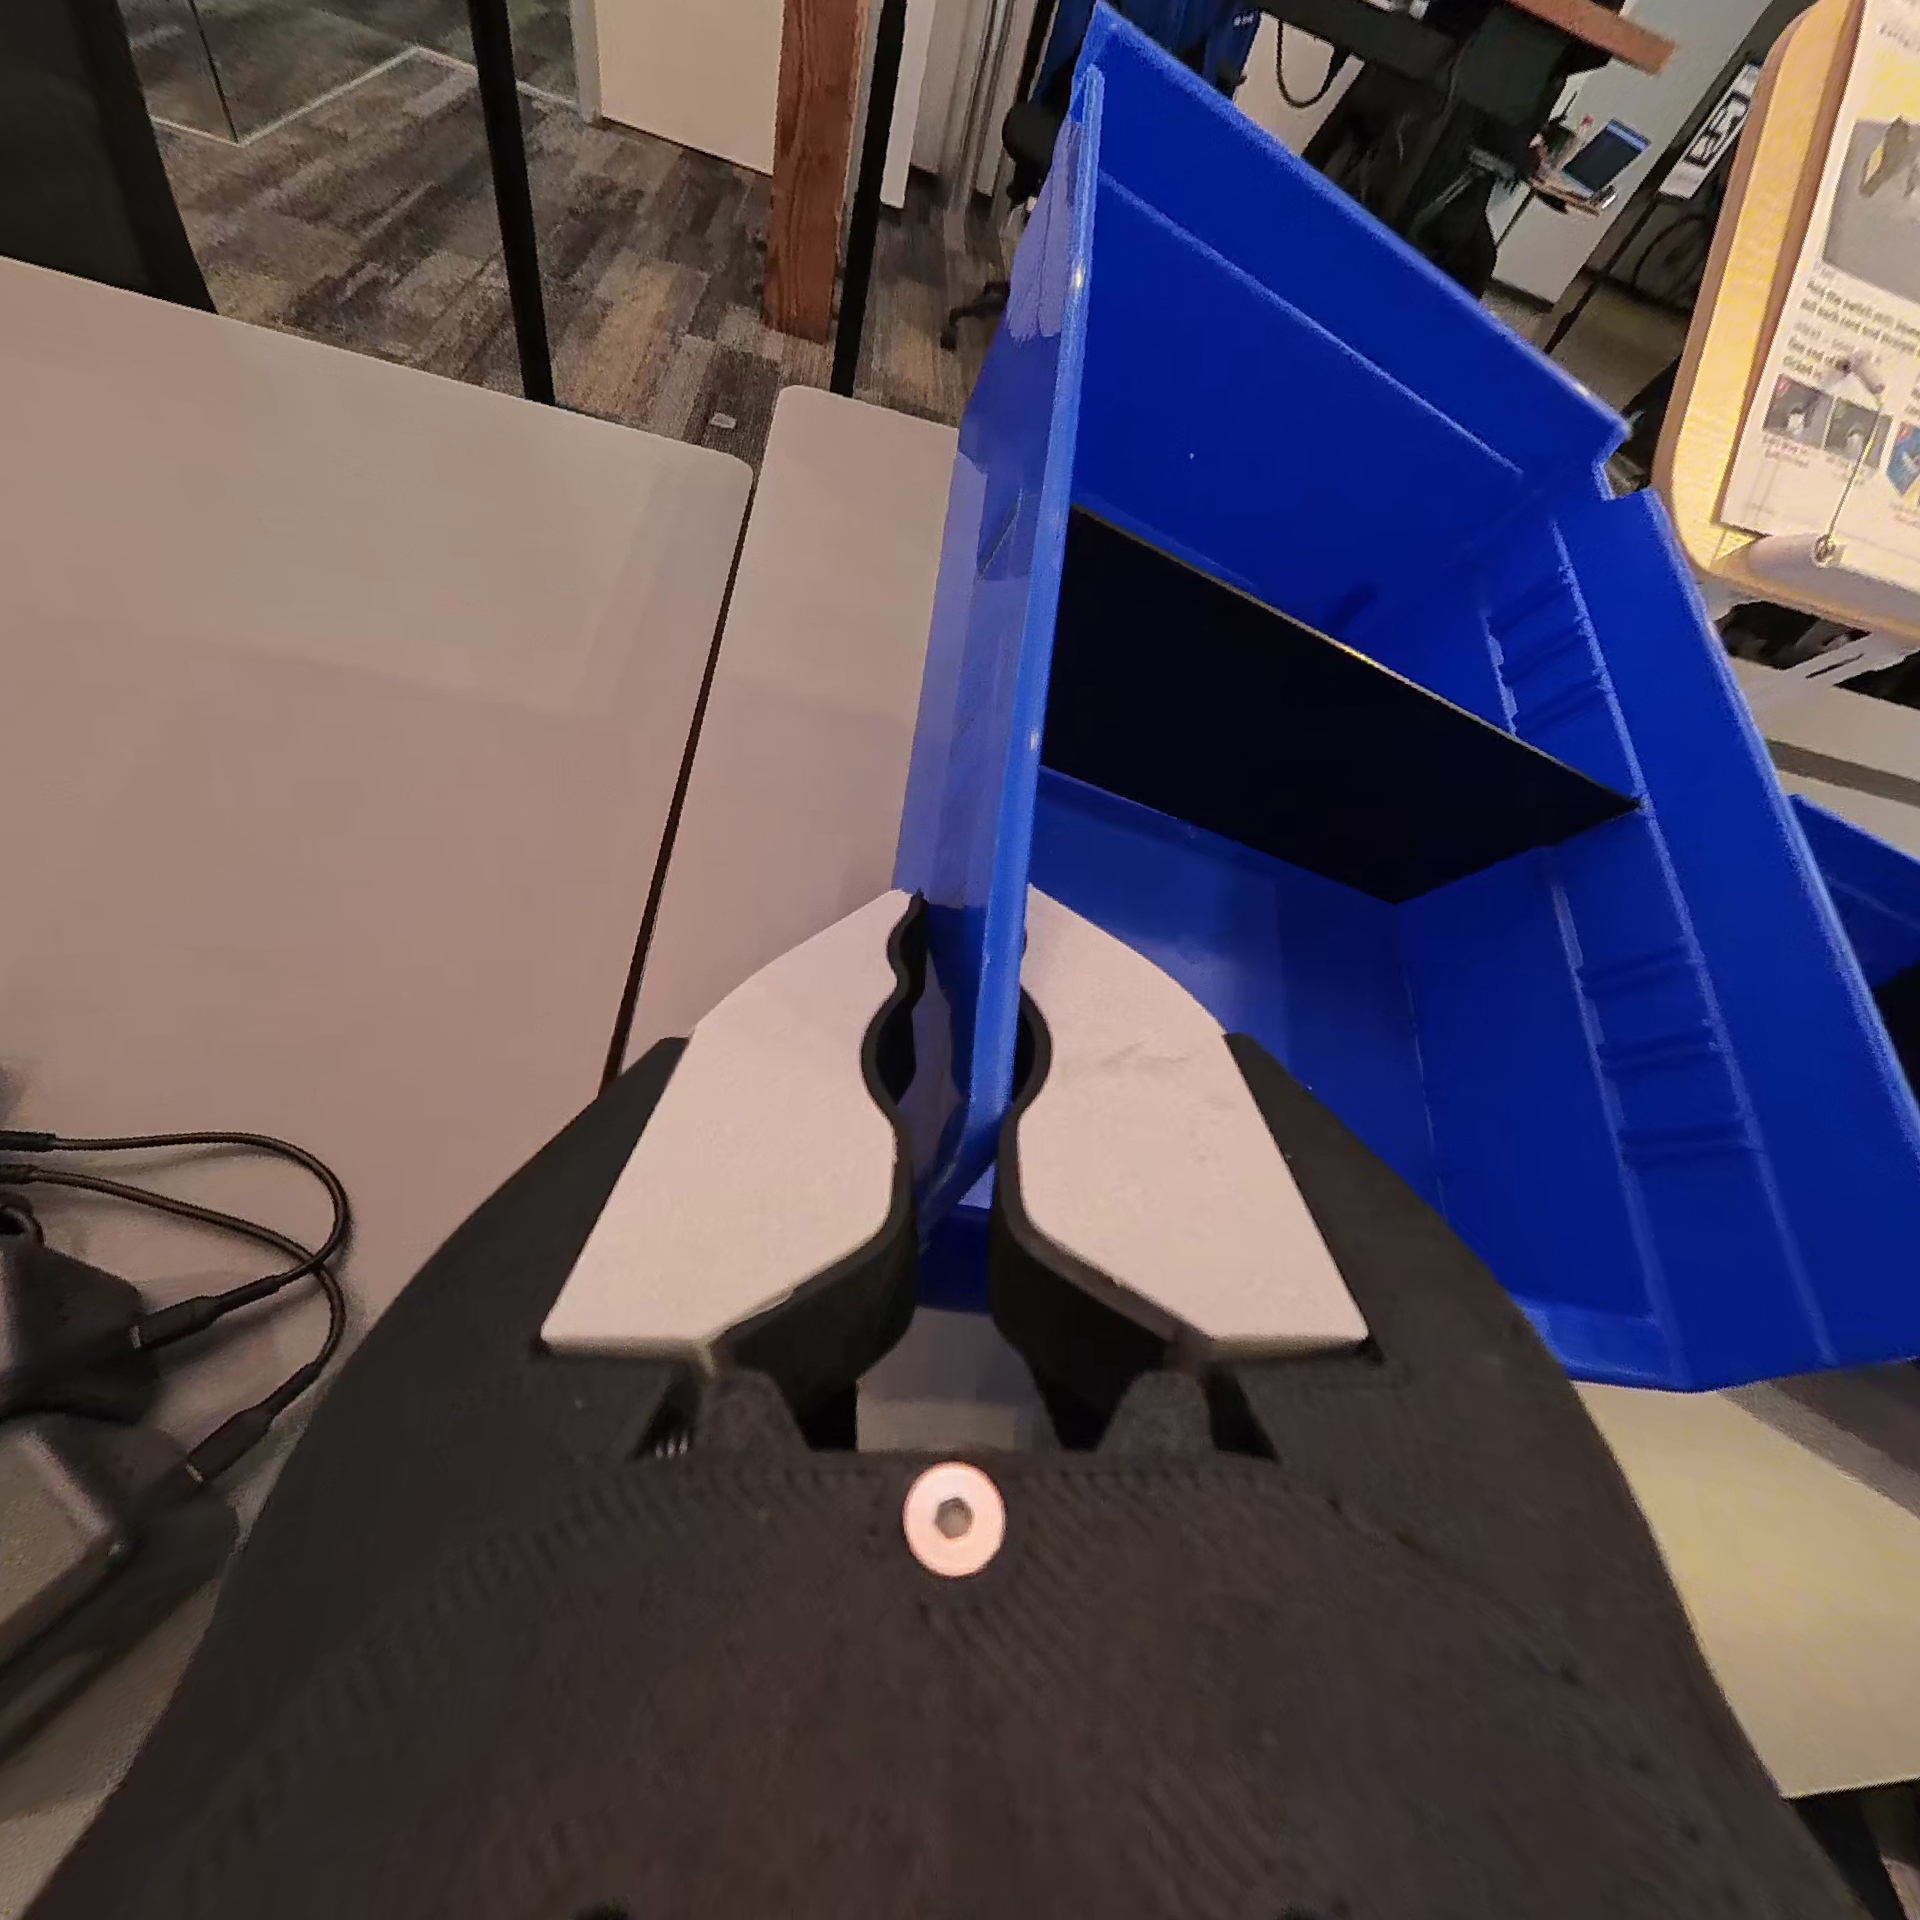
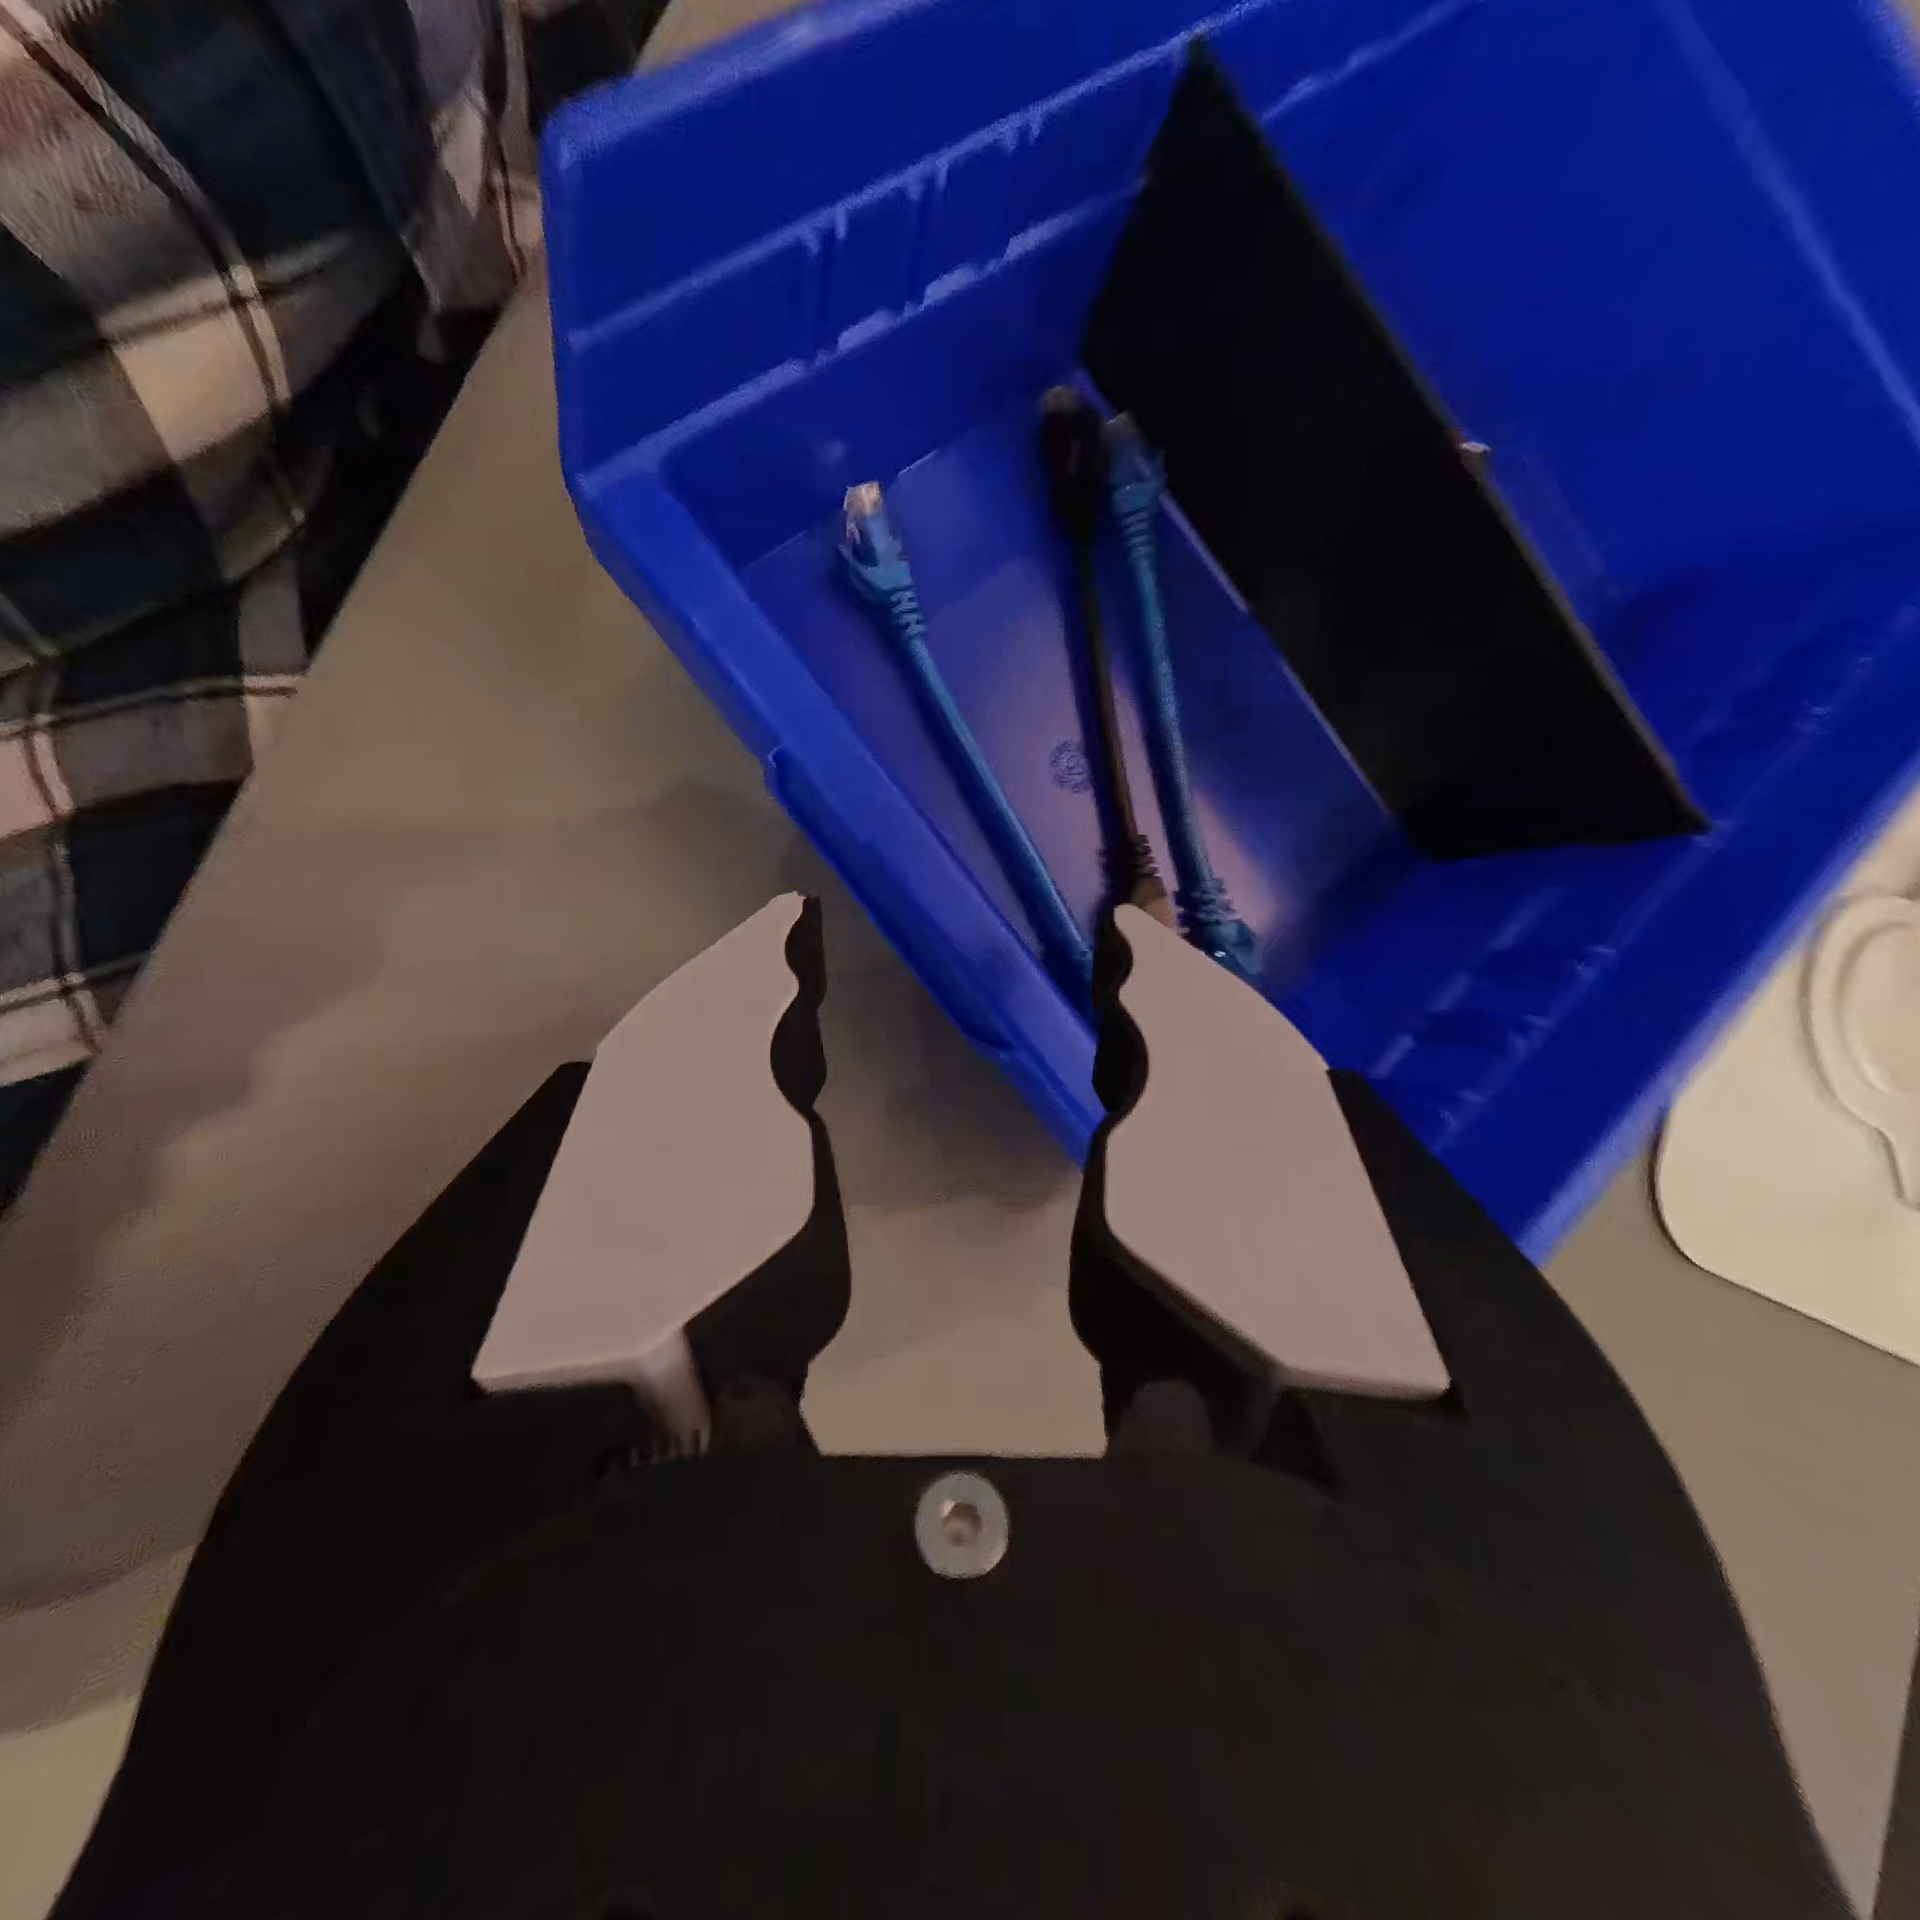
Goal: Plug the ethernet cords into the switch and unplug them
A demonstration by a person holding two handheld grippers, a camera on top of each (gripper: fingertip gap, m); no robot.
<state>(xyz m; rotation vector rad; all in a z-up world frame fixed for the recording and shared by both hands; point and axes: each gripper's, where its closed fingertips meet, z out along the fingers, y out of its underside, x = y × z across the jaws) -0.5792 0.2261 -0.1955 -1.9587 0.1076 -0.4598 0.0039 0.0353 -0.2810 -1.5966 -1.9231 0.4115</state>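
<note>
Left gripper (image 1: 961, 997) clamps the side wall of the blue plastic bin (image 1: 1039, 623), both pads pressing it. Right gripper (image 2: 961, 997) hangs open at the bin's near rim; beyond, three short ethernet cords (image 2: 1101, 686) lie on its floor beside the black divider (image 2: 1351, 499).

A printed instruction sheet (image 1: 1839, 312) and the bin's embossed mark (image 2: 1070, 769) bear writing.

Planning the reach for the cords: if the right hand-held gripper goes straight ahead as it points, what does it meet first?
Probably the blue bin's near wall, which crosses between the open right hand-held gripper fingers; the ethernet cords lie beyond it. Depth is uncertain.
</note>
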